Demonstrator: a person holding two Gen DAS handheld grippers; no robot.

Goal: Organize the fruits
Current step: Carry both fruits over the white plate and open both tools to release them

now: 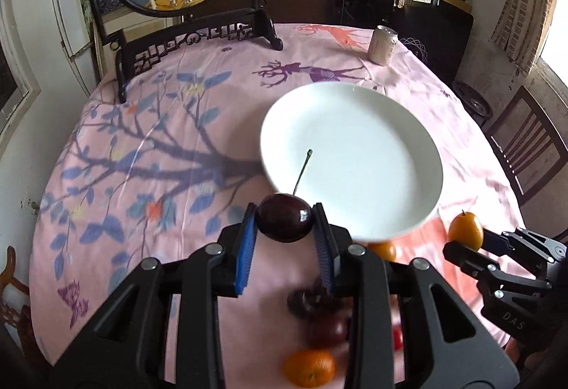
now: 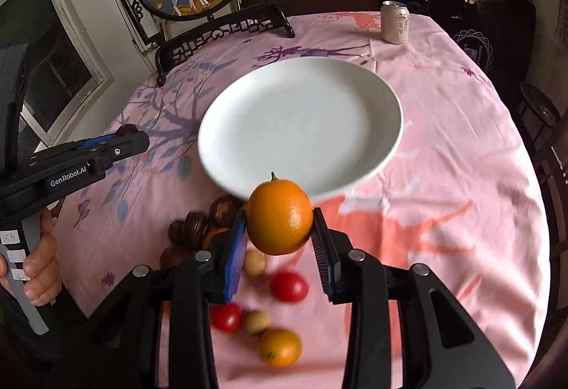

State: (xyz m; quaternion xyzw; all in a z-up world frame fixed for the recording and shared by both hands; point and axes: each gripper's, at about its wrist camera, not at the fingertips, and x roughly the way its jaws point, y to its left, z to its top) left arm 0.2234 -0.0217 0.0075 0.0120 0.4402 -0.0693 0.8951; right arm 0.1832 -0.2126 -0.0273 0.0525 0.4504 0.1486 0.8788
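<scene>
Now, the biggest thing I see is the pink tablecloth [image 2: 443, 147] that fills both views, and on it the white plate [image 2: 301, 119] lies in the centre of the frame, with nothing on it yet. Below the plate, in the lower middle of the right wrist view, a loose heap of small fruits [image 2: 255, 282] waits on the cloth. My right gripper [image 2: 278, 229] is pinching a kumquat [image 2: 278, 217] between its blue pads, just in front of the near rim of the plate. My left gripper [image 1: 285, 225] is pinching a dark cherry [image 1: 285, 222] in the same way, its thin stem [image 1: 301, 172] pointing up over the plate. I judge the risk is here: both fruits are round and smooth, so if I release them too high they may roll off the shallow plate, and the two grippers, both going to the same rim, could knock each other.
</scene>
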